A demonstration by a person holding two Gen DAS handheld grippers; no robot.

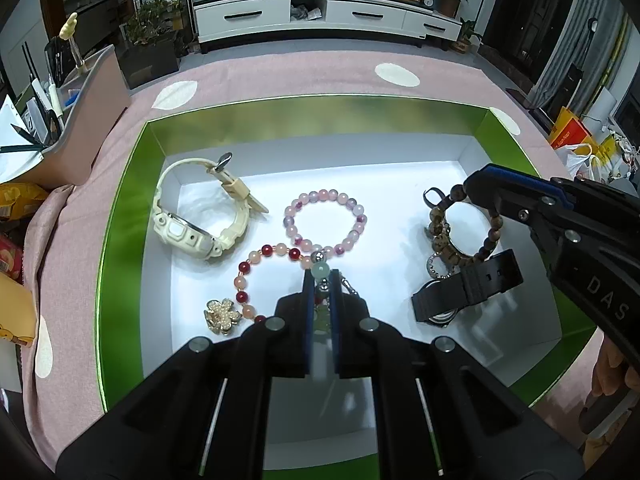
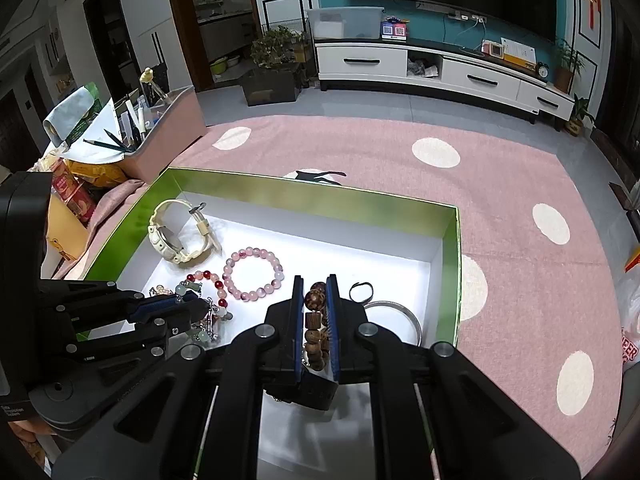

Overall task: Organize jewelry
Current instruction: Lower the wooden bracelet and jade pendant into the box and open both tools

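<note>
1. Inside the green-walled box (image 1: pixel 120 216), on its white floor, lies the jewelry: a cream watch (image 1: pixel 188 216), a pink bead bracelet (image 1: pixel 324 222), a red-and-peach bead bracelet (image 1: pixel 256 276), a gold flower brooch (image 1: pixel 223 315);
2. the left gripper (image 1: pixel 322 280) is clamped on a pale green bead charm (image 1: pixel 321 270);
3. the right gripper (image 2: pixel 315 300) pinches a brown wooden bead bracelet (image 2: pixel 314 300), beside a silver bangle (image 2: pixel 400 310) and a black watch (image 1: pixel 468 288).

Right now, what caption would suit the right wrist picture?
Right gripper clamps a brown wooden bead bracelet over a green-walled box of jewelry.
</note>
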